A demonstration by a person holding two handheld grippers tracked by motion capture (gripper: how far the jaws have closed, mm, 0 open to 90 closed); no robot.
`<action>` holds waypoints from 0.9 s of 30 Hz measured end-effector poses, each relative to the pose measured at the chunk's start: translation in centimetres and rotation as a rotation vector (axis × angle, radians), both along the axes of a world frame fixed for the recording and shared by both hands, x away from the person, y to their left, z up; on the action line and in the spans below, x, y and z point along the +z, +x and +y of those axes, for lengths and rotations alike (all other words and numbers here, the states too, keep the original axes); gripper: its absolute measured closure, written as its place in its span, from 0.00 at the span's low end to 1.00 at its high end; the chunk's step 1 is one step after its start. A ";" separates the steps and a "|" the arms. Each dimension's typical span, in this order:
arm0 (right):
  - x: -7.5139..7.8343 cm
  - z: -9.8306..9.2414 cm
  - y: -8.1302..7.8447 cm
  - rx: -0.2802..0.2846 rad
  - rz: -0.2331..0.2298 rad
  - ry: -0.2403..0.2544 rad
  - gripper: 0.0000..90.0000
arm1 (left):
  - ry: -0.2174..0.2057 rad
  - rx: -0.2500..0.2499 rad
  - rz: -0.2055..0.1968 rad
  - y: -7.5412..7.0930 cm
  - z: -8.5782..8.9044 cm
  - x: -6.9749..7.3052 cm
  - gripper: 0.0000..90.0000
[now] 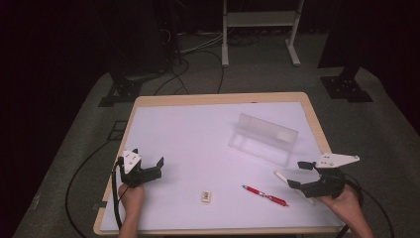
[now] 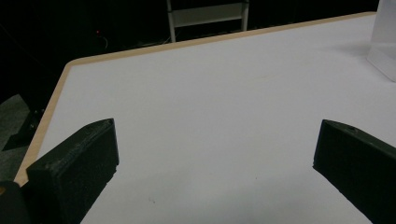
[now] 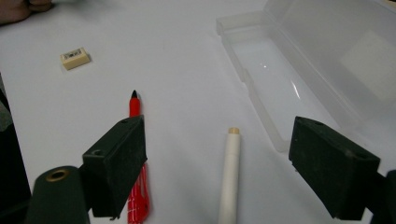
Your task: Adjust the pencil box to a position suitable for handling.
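Hovering over the bench [image 1: 173,129], the right gripper [image 3: 217,158] is standing released, jaws wide. Ahead and to its right lies the clear case [image 3: 299,79], lid up. The white stick [image 3: 229,177] is lying between its jaws, so lowering squarely and closing across its middle seems best. Just left sits the red pen [image 3: 135,186]. The left gripper [image 2: 212,154] is also released and holding nothing.

We see 1 white pen [image 3: 229,177] lying flat on the worktop [image 1: 188,134], just beside the clear open case [image 3: 299,79], with a red pen [image 3: 136,154] near it.
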State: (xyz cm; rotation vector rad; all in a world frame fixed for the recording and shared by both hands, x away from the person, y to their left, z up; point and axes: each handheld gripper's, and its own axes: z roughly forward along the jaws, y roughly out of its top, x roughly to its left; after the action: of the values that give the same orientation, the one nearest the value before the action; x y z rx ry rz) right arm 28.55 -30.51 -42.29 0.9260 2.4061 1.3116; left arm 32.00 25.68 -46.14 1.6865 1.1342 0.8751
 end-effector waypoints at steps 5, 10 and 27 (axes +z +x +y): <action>0.5 0.7 0.8 0.020 0.009 -0.020 0.20 | 0.000 -0.001 -0.001 0.0 0.0 0.0 0.00; 0.9 1.2 1.7 0.027 0.031 -0.030 0.20 | -0.003 0.001 -0.002 0.1 0.0 0.0 0.00; 2.8 3.4 4.0 0.079 0.029 -0.082 0.20 | -0.003 0.002 -0.001 0.0 0.0 0.0 0.00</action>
State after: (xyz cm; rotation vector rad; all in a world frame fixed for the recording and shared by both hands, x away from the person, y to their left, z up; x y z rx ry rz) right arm 32.51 -27.12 -39.49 0.8411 2.5221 1.2239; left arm 32.05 25.72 -46.13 1.6829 1.1357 0.8748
